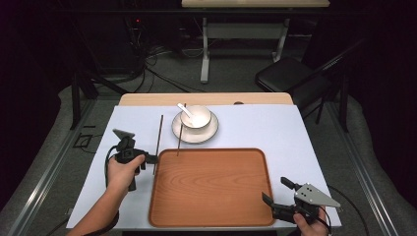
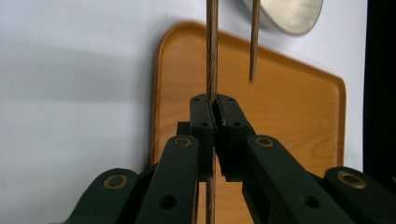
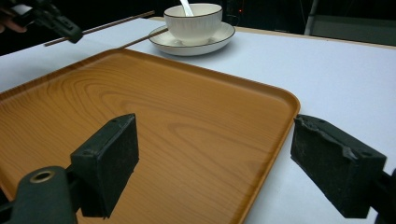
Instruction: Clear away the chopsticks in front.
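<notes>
Your wooden tray (image 1: 211, 189) lies bare on the white tabletop (image 1: 275, 128), nearest you. Behind its far left corner a white bowl (image 1: 195, 117) sits on a saucer (image 1: 212, 129), with a white spoon (image 1: 185, 110) standing in the bowl.

Your left claw (image 1: 151, 159) is clamped on one dark chopstick (image 1: 158, 142), gripping it near its lower end just off the tray's left rim; in the left gripper view the jaws are pressed together around the stick (image 2: 212, 56). The second chopstick (image 1: 180, 135) lies apart, its far end against the saucer and its near tip over the tray's far edge.

Your right claw (image 1: 276, 192) hovers at the tray's near right corner, jaws wide apart and holding nothing. There is bare tabletop to the right of the tray and the saucer. I can read no writing or labels.
</notes>
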### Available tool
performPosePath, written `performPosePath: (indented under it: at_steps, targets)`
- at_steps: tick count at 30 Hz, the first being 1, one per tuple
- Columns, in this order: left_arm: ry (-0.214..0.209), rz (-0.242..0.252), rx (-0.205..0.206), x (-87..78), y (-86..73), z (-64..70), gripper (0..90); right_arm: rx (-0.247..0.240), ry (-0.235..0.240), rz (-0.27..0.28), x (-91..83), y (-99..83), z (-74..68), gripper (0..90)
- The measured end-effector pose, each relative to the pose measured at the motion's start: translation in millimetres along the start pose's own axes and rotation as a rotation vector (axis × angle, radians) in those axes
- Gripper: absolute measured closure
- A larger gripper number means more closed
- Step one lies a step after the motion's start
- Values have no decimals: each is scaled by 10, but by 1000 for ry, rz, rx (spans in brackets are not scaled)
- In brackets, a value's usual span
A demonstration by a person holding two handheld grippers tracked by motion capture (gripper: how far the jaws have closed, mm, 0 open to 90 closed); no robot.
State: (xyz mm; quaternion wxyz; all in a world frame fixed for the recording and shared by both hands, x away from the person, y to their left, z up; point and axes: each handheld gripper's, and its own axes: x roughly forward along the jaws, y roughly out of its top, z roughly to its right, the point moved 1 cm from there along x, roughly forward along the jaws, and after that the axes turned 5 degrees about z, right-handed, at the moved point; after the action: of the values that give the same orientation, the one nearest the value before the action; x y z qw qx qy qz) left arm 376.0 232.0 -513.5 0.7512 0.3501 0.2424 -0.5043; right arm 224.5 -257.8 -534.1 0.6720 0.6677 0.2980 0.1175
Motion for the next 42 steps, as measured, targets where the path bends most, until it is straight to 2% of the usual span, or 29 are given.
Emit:
performPosePath:
  at_steps: [2,3,4,5,8,9,13,15,19,24,28,38,39,42]
  targets:
    - [-9,4,-5,-18,-53,-8,861,0,0,0,0,0,0,146]
    - [-30,-5,-6,-60,-155,-33,861,5,0,0,0,0,-1,146]
    - [-31,-7,-5,-80,-207,-42,861,5,0,0,0,0,-1,146]
    - [-31,-7,-5,-80,-207,-42,861,5,-1,1,-1,0,-1,146]
    - [-58,-5,-5,-157,-405,-69,861,4,-2,2,0,1,2,146]
    - [-58,-5,-5,-157,-405,-69,862,5,-2,1,0,1,2,146]
    - [-87,-16,-10,-217,-613,-94,861,6,-4,3,-2,1,2,146]
    - [-87,-27,-6,-232,-745,-103,861,7,-4,3,-1,1,2,146]
    - [-87,-36,-3,-236,-867,-112,861,11,-4,4,-4,1,-1,146]
    - [-83,-83,-2,-184,-1037,-128,861,8,-6,5,-3,1,4,146]
    - [-89,-113,8,-112,-1150,-94,861,10,-5,6,-4,1,1,146]
    - [-90,-146,1,51,-1183,-15,860,8,-6,11,-6,1,5,146]
    - [-90,-153,13,67,-1182,-12,860,9,-5,10,-7,1,6,146]
    - [-80,-152,13,108,-1195,15,860,9,-5,12,-9,0,7,146]
